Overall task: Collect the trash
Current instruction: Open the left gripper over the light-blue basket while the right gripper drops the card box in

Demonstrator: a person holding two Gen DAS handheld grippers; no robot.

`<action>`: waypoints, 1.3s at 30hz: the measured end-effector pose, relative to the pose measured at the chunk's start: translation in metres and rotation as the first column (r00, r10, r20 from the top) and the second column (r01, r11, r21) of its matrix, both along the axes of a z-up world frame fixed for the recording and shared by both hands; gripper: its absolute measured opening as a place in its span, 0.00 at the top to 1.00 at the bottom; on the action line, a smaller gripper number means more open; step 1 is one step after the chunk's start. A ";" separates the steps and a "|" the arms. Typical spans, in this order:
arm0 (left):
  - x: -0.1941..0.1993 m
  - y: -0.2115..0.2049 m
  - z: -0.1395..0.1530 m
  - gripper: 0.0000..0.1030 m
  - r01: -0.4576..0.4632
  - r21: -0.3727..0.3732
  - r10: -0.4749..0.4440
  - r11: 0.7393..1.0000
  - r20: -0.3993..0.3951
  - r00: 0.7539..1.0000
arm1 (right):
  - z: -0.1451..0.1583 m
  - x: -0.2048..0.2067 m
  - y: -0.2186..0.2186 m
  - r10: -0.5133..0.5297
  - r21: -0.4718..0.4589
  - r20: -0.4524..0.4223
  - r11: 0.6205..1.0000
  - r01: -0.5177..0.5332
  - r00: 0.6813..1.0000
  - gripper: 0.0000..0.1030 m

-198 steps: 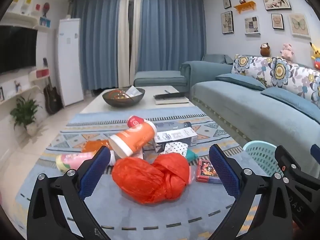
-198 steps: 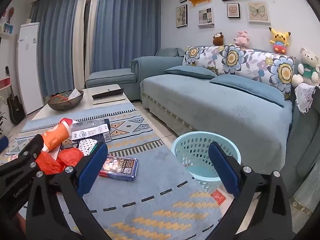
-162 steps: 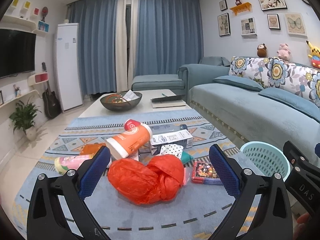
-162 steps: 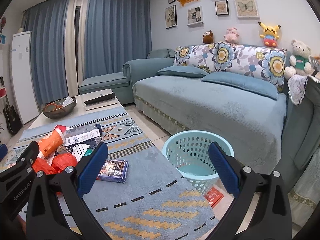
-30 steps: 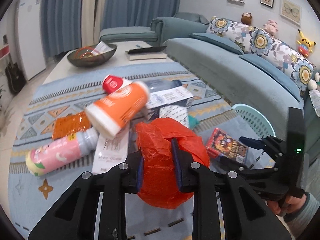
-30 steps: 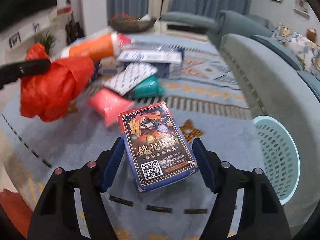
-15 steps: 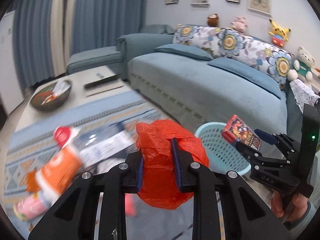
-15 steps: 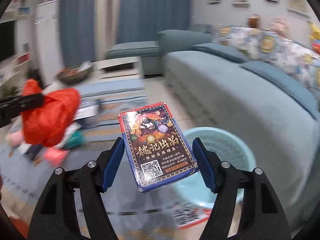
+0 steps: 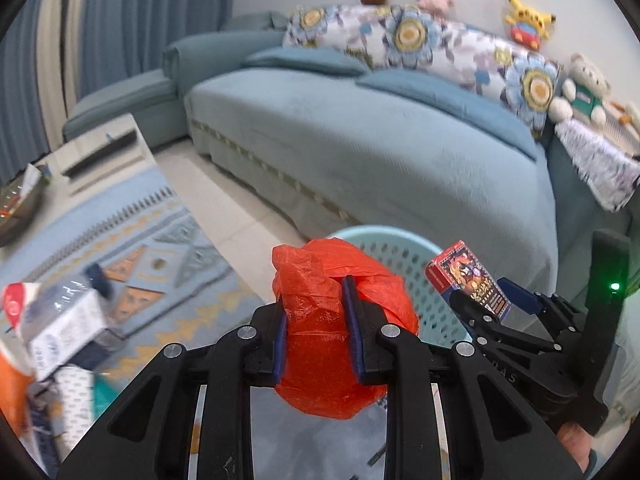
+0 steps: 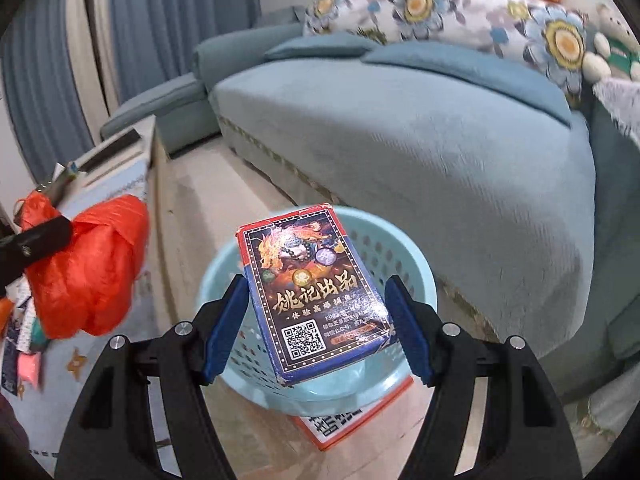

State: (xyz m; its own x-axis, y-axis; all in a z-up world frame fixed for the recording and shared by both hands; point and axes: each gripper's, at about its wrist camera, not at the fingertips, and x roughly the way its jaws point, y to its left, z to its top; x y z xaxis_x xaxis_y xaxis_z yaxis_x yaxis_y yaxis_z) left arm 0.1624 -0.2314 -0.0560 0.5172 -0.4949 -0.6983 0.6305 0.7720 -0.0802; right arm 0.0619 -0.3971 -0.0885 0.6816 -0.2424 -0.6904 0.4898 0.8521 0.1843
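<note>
Basket (image 10: 416, 264) on floor, just in front of sofa (image 10: 420, 128). Card box (image 10: 316, 300) between fingers of right gripper (image 10: 316, 328), up in the air over basket's opening. Flat carton (image 10: 352, 420) on floor, partly under basket's near side. Plastic bag (image 9: 332, 332) pinched in left gripper (image 9: 316, 336), left of card box, in the air at basket's near-left edge. Rug (image 9: 120, 236) left of basket; litter pile (image 9: 56, 340) on rug. Low surface (image 9: 100, 152) beyond rug. Soft toys (image 9: 580, 88) along sofa back.

Basket (image 10: 416, 264) interior hidden by box (image 10: 316, 296)
</note>
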 end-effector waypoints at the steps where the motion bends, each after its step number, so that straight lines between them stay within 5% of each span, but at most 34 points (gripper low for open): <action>1: 0.004 -0.007 -0.009 0.78 0.006 0.011 -0.006 1.000 -0.017 1.000 | -0.006 0.001 -0.001 -0.004 0.004 -0.008 1.000 0.004 1.000 0.36; 7: 0.017 -0.038 -0.047 0.76 0.023 0.045 -0.019 0.999 -0.080 0.997 | -0.043 0.008 -0.015 -0.030 0.053 -0.063 0.998 0.034 0.998 0.34; 10: 0.016 -0.038 -0.044 0.48 0.014 0.034 -0.012 0.999 -0.061 0.998 | -0.047 0.011 -0.019 -0.024 0.082 -0.056 0.996 0.028 0.998 0.34; 15: 0.009 -0.028 -0.021 0.37 0.007 -0.014 -0.008 1.000 -0.037 0.999 | -0.037 0.010 -0.026 -0.016 0.107 -0.027 0.994 0.019 1.000 0.34; 28: -0.026 0.063 0.047 0.37 -0.070 -0.128 0.082 0.989 0.087 0.993 | 0.038 -0.007 0.034 0.101 0.019 0.106 0.994 -0.103 0.989 0.34; 39: -0.043 0.204 0.092 0.37 -0.243 -0.225 0.278 0.944 0.139 0.950 | 0.109 0.007 0.163 0.356 -0.109 0.208 0.934 -0.341 0.911 0.34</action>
